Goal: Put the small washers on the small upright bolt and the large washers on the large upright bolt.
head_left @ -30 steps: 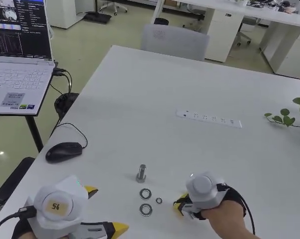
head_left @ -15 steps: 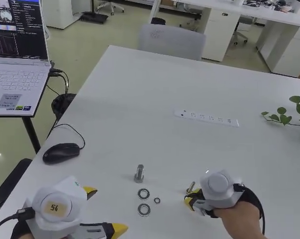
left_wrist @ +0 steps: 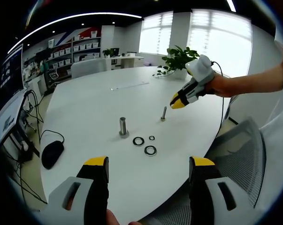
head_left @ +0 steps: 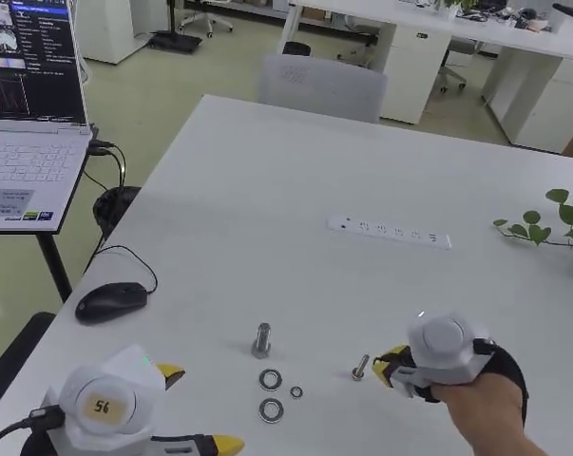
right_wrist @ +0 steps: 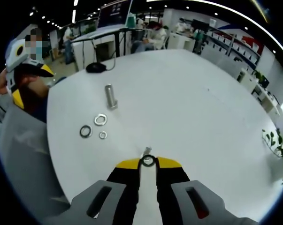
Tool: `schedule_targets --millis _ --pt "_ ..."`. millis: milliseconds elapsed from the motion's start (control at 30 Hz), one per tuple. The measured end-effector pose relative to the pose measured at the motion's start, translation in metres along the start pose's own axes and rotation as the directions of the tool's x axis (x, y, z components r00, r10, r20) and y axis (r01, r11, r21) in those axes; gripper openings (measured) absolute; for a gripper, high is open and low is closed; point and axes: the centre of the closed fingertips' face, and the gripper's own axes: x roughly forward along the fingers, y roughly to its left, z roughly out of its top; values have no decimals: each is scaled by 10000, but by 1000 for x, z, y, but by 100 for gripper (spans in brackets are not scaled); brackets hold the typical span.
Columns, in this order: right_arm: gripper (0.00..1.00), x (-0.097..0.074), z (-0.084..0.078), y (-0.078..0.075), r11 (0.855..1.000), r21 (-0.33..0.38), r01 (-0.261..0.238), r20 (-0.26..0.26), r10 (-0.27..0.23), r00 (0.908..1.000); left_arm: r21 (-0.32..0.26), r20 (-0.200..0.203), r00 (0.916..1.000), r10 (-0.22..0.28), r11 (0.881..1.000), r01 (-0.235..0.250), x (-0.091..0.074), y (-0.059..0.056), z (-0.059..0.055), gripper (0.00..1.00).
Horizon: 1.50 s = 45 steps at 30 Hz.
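Right gripper view has the action: the right hand-held gripper [right_wrist: 148, 164] has its jaws drawn nearly together, pinching a small washer [right_wrist: 148, 161] by its rim right at the yellow tips, and I read that edge grip as a way to leave the hole free to go over a shank. Just beyond the tips stands the small upright bolt [right_wrist: 145, 151], so the washer is poised right beside its target, not yet on it. Over in the head view that bolt [head_left: 361, 367] sits just off the yellow nose of the right hand-held gripper [head_left: 389, 367], on the white surface [head_left: 296, 190]. To its left the large upright bolt [head_left: 261, 340] stands alone, with two large washers [head_left: 270, 380] lying flat in front of it and a second, loose small washer [head_left: 296, 391] beside them, none of them on a bolt. The left hand-held gripper [left_wrist: 149, 164] hangs back at the near edge, jaws wide apart and holding nothing, which looks like waiting its turn. Now the blind spots: the head view hides the pinched washer behind the gripper's own body, and in the right gripper view the washer and tips cover most of the small bolt, so I cannot tell whether hole and shank are lined up. The left hand-held gripper is cut off by the bottom edge of the head view.
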Motion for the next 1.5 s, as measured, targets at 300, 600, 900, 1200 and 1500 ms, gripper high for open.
schedule_targets --millis 300,600,900,1200,1500 --pt "13 9 6 0 9987 -476 -194 -206 184 9996 -10 21 10000 45 10000 -45 -1 2 1 69" --pt "13 13 7 -1 9971 -701 -300 -432 271 9987 -70 -27 10000 84 9999 -84 -2 2 -2 69" --pt "13 18 6 0 9940 -1023 -395 -698 324 9970 -154 -9 9999 155 9998 -155 -3 5 -4 69" --pt "13 20 7 0 9905 -1289 -473 -1004 344 9944 -212 -8 9998 187 9996 -187 -5 6 -6 69" --pt "13 25 4 0 9864 -1541 -569 -1272 373 9912 -259 1 9997 242 9994 -242 -7 7 -6 69"
